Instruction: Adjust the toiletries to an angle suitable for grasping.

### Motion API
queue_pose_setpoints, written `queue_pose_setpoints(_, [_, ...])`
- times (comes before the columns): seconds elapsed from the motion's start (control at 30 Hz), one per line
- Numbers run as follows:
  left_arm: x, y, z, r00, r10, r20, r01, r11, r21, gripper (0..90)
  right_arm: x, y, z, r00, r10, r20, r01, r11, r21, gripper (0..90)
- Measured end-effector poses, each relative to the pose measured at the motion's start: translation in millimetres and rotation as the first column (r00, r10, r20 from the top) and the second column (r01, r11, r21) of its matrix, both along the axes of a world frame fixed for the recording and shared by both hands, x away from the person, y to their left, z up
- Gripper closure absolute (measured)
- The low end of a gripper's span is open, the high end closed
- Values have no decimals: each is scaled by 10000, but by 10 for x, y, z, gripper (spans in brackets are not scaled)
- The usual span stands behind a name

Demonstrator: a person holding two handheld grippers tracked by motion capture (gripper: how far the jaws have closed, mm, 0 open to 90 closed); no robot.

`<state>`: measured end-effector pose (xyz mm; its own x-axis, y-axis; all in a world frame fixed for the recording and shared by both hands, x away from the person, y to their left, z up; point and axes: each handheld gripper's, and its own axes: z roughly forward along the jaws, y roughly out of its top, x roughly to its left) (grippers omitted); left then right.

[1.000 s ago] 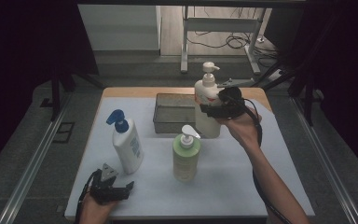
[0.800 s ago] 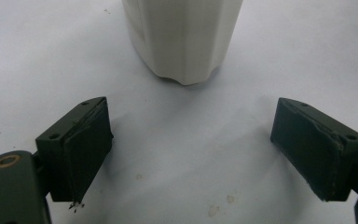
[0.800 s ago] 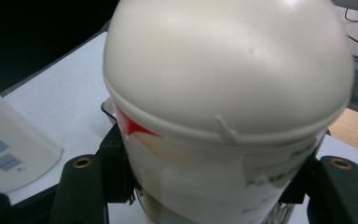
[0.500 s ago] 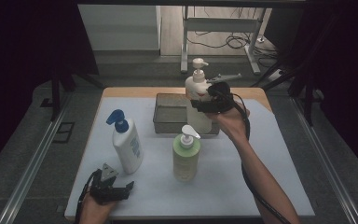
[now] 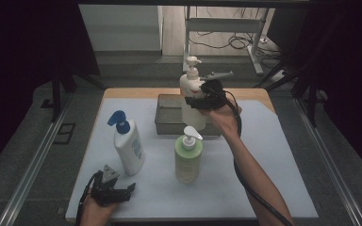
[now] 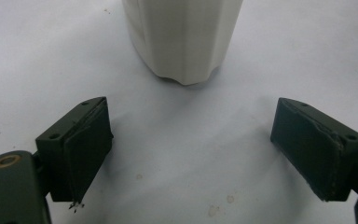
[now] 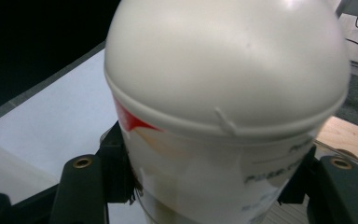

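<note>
White-covered table [image 5: 273,155] under a dark room, cables on the floor beyond. Down at the near left corner, the left gripper [image 5: 114,192] rests low, jaws spread wide with nothing between them. Just past it stands the blue-pump bottle [image 5: 127,143]; its pale base fills the left gripper view. Mid-table, the green pump bottle [image 5: 188,154] stands in front of the grey tray [image 5: 166,117]. Towards the far edge, the right gripper [image 5: 195,100] clamps the cream pump bottle [image 5: 191,96], raised over the tray.
</note>
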<state>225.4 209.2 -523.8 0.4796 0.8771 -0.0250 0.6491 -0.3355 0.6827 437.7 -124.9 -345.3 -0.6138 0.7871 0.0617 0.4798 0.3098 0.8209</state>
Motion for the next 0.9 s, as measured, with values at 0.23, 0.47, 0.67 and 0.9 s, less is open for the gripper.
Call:
queue_pose_setpoints(0.23, [0,0,0,10000,0,2,0,10000,-1,121,112,114,-83,10000,-4,83,4,10000,75,375])
queue_pose_setpoints(0.47, [0,0,0,10000,-2,2,2,10000,-3,121,188,205,-120,9998,-72,205,72,10000,22,375])
queue_pose_setpoints(0.67, [0,0,0,10000,0,4,0,10000,0,122,256,276,-132,9994,-117,320,116,9999,44,375])
queue_pose_setpoints(0.9, [0,0,0,10000,2,1,-2,10000,-4,122,321,370,-169,9987,-135,491,136,9999,-5,375])
